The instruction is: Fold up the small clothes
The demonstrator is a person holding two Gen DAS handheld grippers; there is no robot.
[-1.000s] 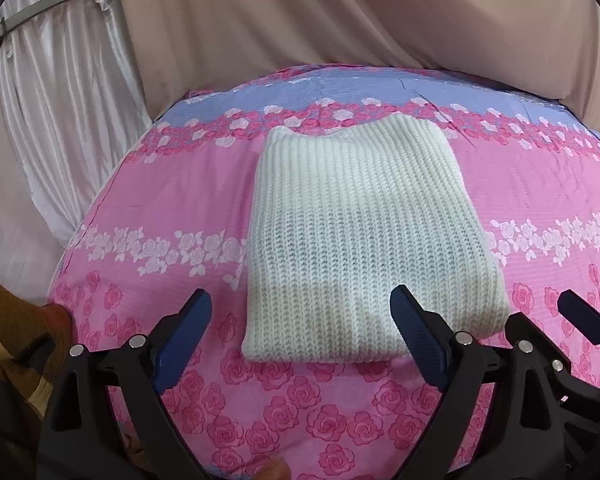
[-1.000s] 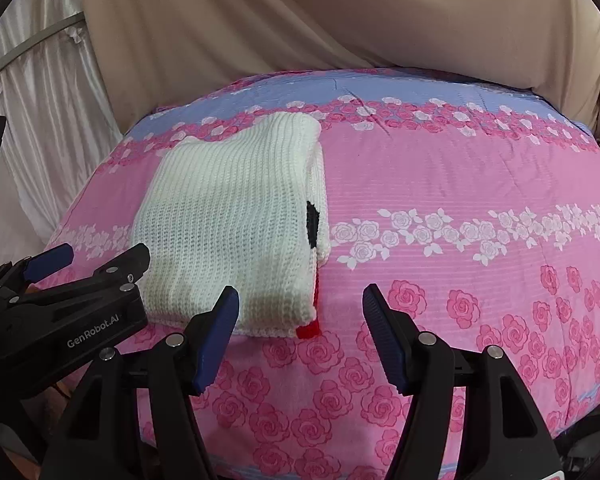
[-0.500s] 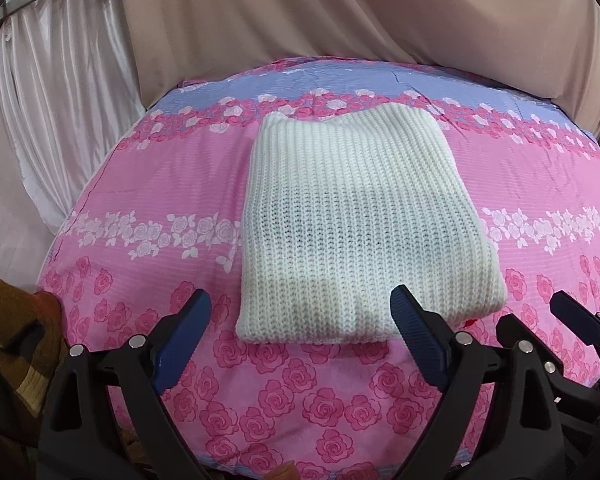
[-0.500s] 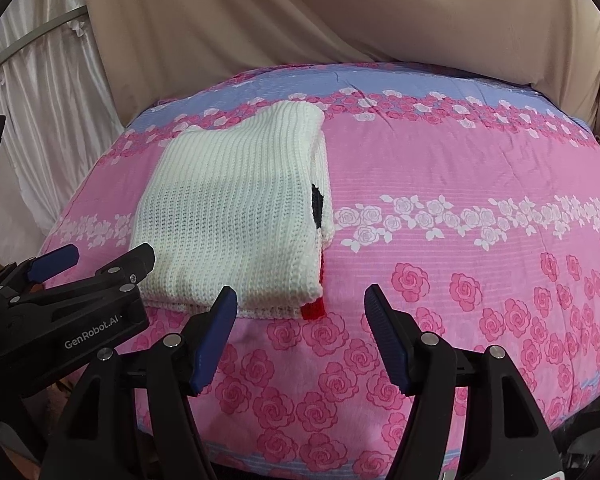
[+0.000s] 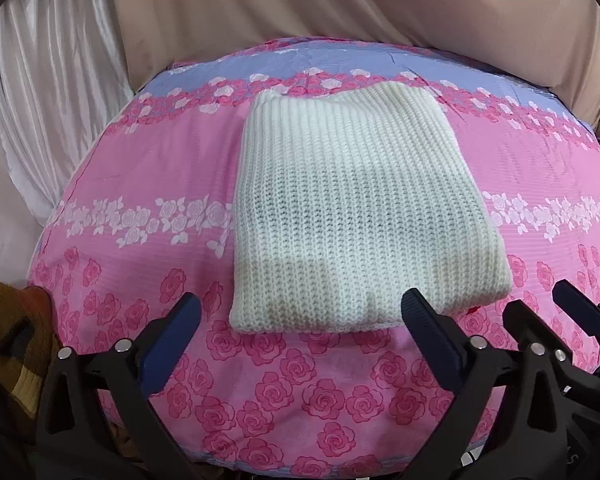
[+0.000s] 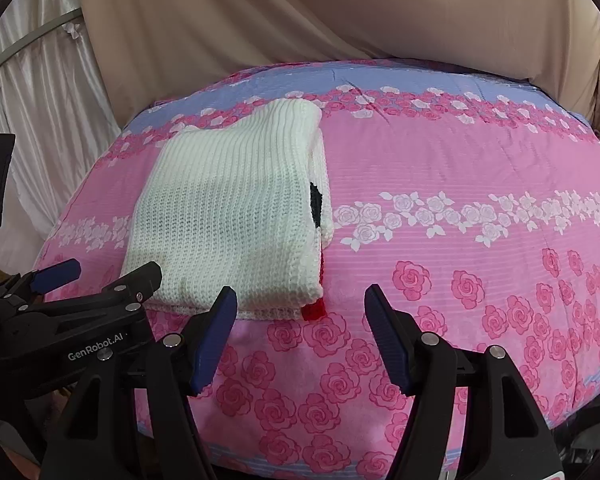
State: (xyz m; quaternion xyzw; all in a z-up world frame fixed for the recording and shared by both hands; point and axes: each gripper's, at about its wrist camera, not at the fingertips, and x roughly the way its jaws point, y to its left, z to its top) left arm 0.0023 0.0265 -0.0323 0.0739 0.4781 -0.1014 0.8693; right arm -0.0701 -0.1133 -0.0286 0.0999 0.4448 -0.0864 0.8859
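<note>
Both pairs of fingers stand spread wide with nothing between them: the left gripper (image 5: pixel 300 336) hangs just short of the near edge of the white knit garment (image 5: pixel 352 208), the right gripper (image 6: pixel 300 328) off its near right corner. Neither touches it, which suggests the fold is judged finished. One garment, folded into a neat rectangle, lies flat on the rose-printed pink bed (image 6: pixel 460 208); black and red patches peek from its right edge
</note>
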